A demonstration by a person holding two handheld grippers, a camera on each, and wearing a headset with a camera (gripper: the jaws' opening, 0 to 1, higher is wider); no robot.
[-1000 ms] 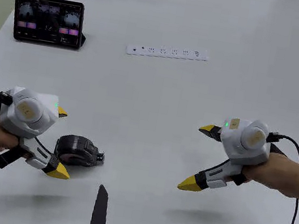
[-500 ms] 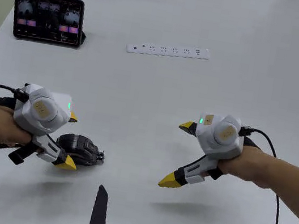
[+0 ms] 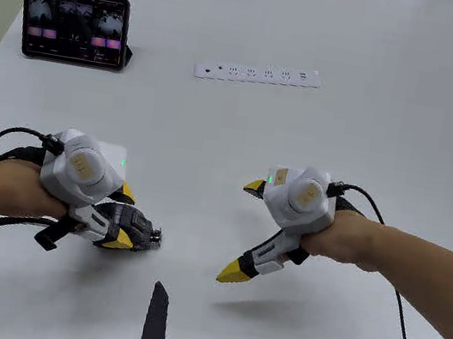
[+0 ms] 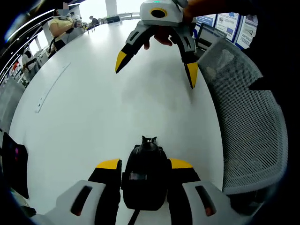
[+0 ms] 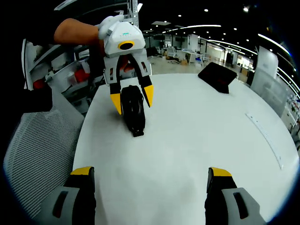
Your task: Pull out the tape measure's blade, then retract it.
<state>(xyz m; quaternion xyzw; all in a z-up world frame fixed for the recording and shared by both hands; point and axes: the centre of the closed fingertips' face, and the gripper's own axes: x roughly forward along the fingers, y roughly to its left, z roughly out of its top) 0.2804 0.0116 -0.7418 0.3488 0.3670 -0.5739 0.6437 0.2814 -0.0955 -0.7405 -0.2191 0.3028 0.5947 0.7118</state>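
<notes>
A black tape measure [image 3: 140, 230] lies on the white table [image 3: 214, 141] near its front left, blade hook [image 3: 157, 234] pointing right, no blade drawn out. My left gripper [image 3: 124, 218] straddles the case and its jaws press both sides; in the left gripper view the case [image 4: 145, 180] sits tight between the yellow tips, hook [image 4: 149, 139] forward. My right gripper [image 3: 242, 229] hovers open a short way to the right, facing the hook, nothing between its fingers. The right gripper view looks past my right gripper [image 5: 151, 171] at the left gripper [image 5: 132, 99] clamped over the tape measure [image 5: 132, 112].
A tablet [image 3: 75, 27] stands at the back left and a white power strip [image 3: 257, 73] lies at the back centre. A grey mesh chair [image 4: 248, 126] stands at the table's near edge. Cables trail from both grippers.
My left gripper has moved right onto the tape measure and closed on its case. My right gripper has moved left toward it, staying open.
</notes>
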